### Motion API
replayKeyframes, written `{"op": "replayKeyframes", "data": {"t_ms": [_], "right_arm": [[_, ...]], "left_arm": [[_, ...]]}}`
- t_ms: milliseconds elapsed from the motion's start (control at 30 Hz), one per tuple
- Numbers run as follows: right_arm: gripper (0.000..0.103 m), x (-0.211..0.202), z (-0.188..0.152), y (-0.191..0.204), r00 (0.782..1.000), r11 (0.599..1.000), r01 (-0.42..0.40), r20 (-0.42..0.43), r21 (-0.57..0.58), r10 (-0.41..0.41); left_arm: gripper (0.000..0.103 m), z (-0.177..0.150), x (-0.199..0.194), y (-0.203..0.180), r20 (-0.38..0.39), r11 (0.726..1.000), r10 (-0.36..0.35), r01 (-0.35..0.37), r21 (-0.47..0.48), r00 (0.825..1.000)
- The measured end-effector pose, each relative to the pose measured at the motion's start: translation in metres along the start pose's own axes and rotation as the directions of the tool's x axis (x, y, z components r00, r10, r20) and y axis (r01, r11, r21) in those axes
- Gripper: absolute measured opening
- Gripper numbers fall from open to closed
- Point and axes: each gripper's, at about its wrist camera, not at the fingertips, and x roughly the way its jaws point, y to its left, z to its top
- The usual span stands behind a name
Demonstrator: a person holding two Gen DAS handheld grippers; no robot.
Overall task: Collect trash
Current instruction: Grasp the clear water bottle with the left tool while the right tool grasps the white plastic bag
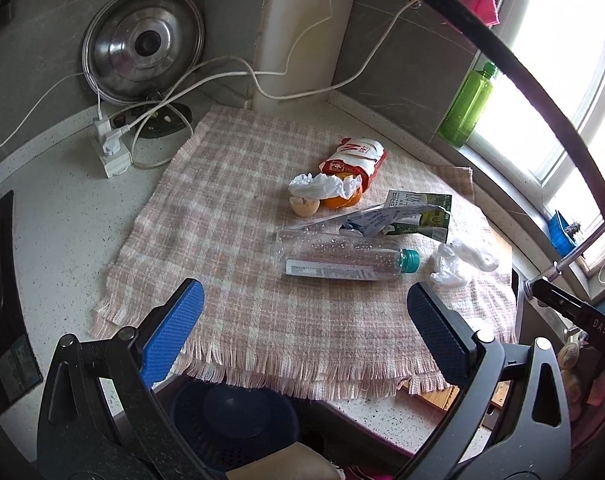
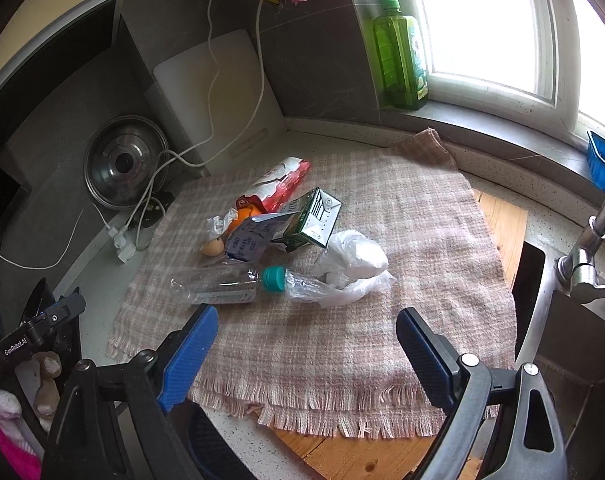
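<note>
Trash lies on a pink plaid cloth [image 1: 230,208] [image 2: 402,240]: a clear plastic bottle [image 1: 342,260] [image 2: 222,284] with a teal cap on its side, a green carton [image 1: 422,212] [image 2: 314,220], a red-and-white snack wrapper [image 1: 354,158] [image 2: 278,184], crumpled white plastic [image 1: 462,260] [image 2: 354,264], an orange peel [image 1: 340,200] [image 2: 246,214], an eggshell [image 1: 302,208] [image 2: 212,248] and a crumpled tissue [image 1: 322,186]. My left gripper [image 1: 304,328] is open and empty near the cloth's front fringe. My right gripper [image 2: 306,354] is likewise open and empty, short of the bottle.
A dark blue basket [image 1: 234,420] sits below the counter's front edge. A steel lid [image 1: 142,44], white board [image 1: 302,32], power strip [image 1: 110,148] and cords stand at the back. A green bottle [image 2: 400,48] is on the sill; a sink with faucet [image 2: 582,264] lies right.
</note>
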Motion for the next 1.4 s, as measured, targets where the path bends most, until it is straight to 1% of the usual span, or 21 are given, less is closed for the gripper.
{"op": "replayKeyframes", "data": {"t_ms": [100, 167, 233, 333, 400, 500, 533, 600, 633, 733, 833, 933, 1033, 1067, 1200, 1300, 1333, 1400], "right_arm": [[0.093, 0.014, 0.002, -0.012, 1.0, 1.0, -0.005, -0.026, 0.028, 0.006], [0.095, 0.023, 0.005, -0.019, 0.999, 0.999, -0.006, -0.041, 0.045, 0.008], [0.095, 0.032, 0.008, -0.024, 0.998, 0.998, -0.011, -0.054, 0.062, 0.014], [0.095, 0.045, 0.013, -0.031, 0.997, 0.997, -0.037, -0.063, 0.068, 0.042], [0.095, 0.056, 0.016, -0.031, 0.996, 0.999, -0.023, -0.082, 0.036, 0.026], [0.095, 0.068, 0.021, -0.033, 0.995, 1.0, -0.016, -0.095, 0.003, 0.016], [0.095, 0.071, 0.022, -0.034, 0.995, 1.0, -0.016, -0.098, -0.002, 0.016], [0.095, 0.077, 0.026, -0.038, 0.995, 1.0, -0.007, -0.103, -0.004, 0.006], [0.095, 0.08, 0.029, -0.04, 0.994, 1.0, -0.005, -0.105, 0.004, 0.005], [0.095, 0.086, 0.035, -0.047, 0.993, 0.999, -0.029, -0.111, 0.037, 0.033], [0.095, 0.087, 0.039, -0.051, 0.993, 0.998, -0.033, -0.109, 0.058, 0.039], [0.095, 0.087, 0.039, -0.055, 0.993, 0.997, -0.039, -0.108, 0.069, 0.046], [0.095, 0.089, 0.037, -0.057, 0.992, 0.996, -0.049, -0.114, 0.078, 0.057], [0.095, 0.089, 0.037, -0.058, 0.991, 0.996, -0.049, -0.117, 0.08, 0.058], [0.095, 0.09, 0.034, -0.061, 0.99, 0.994, -0.053, -0.124, 0.093, 0.064], [0.095, 0.091, 0.033, -0.061, 0.989, 0.994, -0.058, -0.13, 0.089, 0.069], [0.095, 0.091, 0.033, -0.06, 0.989, 0.995, -0.059, -0.132, 0.084, 0.07], [0.095, 0.093, 0.032, -0.058, 0.988, 0.995, -0.062, -0.136, 0.078, 0.073]], "left_arm": [[0.103, 0.0, 0.015, 0.011, -0.036, 0.999, -0.013, 0.012, -0.046, 0.999], [0.102, 0.001, 0.023, 0.013, -0.046, 0.999, -0.015, 0.012, -0.051, 0.999], [0.101, 0.002, 0.031, 0.007, -0.048, 1.0, -0.007, 0.007, -0.003, 0.999], [0.099, 0.008, 0.04, -0.009, -0.061, 0.992, -0.021, 0.028, 0.123, 0.998], [0.099, 0.012, 0.046, -0.025, -0.076, 0.971, -0.043, 0.059, 0.23, 0.996], [0.099, 0.016, 0.06, -0.049, -0.099, 0.922, -0.036, 0.071, 0.38, 0.994], [0.099, 0.017, 0.065, -0.056, -0.104, 0.907, -0.038, 0.078, 0.413, 0.994], [0.099, 0.021, 0.076, -0.066, -0.126, 0.889, -0.047, 0.099, 0.446, 0.991], [0.099, 0.025, 0.083, -0.07, -0.141, 0.886, -0.057, 0.116, 0.45, 0.988], [0.099, 0.04, 0.103, -0.074, -0.174, 0.891, -0.068, 0.138, 0.433, 0.982], [0.099, 0.055, 0.119, -0.075, -0.19, 0.895, -0.081, 0.155, 0.417, 0.978], [0.099, 0.068, 0.135, -0.07, -0.235, 0.902, -0.117, 0.203, 0.382, 0.965], [0.099, 0.075, 0.153, -0.066, -0.285, 0.906, -0.124, 0.226, 0.358, 0.95], [0.099, 0.076, 0.159, -0.065, -0.304, 0.906, -0.127, 0.235, 0.351, 0.944], [0.099, 0.076, 0.185, -0.058, -0.401, 0.913, -0.144, 0.277, 0.298, 0.905], [0.099, 0.072, 0.196, -0.055, -0.449, 0.913, -0.161, 0.305, 0.27, 0.879], [0.099, 0.071, 0.197, -0.056, -0.462, 0.911, -0.164, 0.314, 0.267, 0.872], [0.099, 0.067, 0.198, -0.058, -0.477, 0.904, -0.153, 0.317, 0.285, 0.865]]}}
